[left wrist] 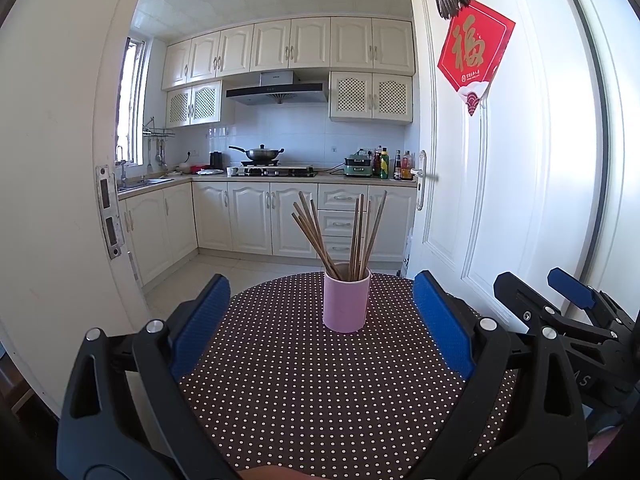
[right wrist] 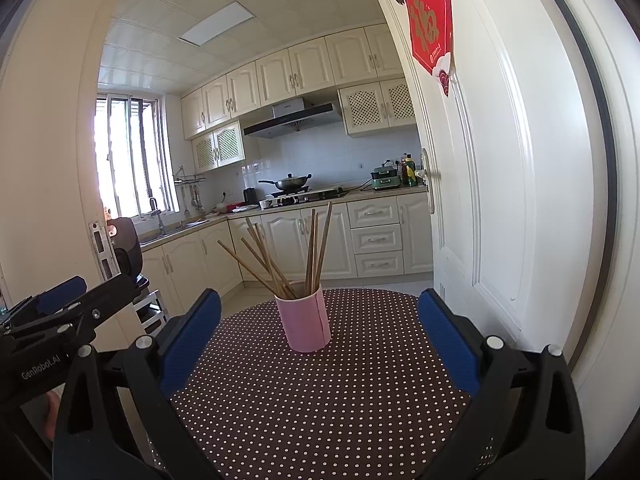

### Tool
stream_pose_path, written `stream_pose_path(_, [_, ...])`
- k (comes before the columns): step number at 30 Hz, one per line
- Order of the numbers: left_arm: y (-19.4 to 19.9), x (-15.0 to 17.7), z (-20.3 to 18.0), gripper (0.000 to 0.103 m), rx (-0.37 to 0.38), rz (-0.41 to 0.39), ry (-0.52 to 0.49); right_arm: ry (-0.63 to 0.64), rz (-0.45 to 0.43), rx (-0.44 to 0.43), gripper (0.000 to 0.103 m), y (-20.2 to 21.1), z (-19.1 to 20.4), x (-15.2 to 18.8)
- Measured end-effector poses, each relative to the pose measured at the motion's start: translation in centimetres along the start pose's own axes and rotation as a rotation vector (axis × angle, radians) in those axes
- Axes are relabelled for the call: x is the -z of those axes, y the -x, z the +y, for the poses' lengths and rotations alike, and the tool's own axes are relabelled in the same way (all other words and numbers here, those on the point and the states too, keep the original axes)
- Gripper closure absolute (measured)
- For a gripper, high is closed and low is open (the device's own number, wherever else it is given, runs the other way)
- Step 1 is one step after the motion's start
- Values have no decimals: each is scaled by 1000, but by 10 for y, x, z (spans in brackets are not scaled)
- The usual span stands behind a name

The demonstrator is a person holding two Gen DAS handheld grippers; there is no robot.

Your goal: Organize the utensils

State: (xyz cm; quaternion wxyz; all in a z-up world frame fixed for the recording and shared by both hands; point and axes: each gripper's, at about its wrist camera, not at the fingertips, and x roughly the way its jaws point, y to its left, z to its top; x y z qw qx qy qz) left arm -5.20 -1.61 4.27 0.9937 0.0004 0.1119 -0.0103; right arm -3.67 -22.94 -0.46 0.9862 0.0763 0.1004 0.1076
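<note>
Right wrist: "GenRobot.AI" on left gripper point(right wrist: 60, 300)

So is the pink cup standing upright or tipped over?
Upright: the pink cup stands on its base on the dotted tablecloth, chopsticks fanning out of its open top.

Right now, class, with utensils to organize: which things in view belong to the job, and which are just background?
Job: chopsticks; pink cup holding them; left gripper and right gripper, both open.

Background: polka-dot table; wok; bottles; red door decoration.
</note>
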Motion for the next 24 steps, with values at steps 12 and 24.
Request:
stream_pose_path(12, [2, 0, -1, 12, 10, -1, -5, -21, 3, -3, 8, 0, -1, 1])
stream_pose_path(24, [6, 2, -3, 12, 17, -3, -8, -27, 2, -4, 8, 1, -2, 1])
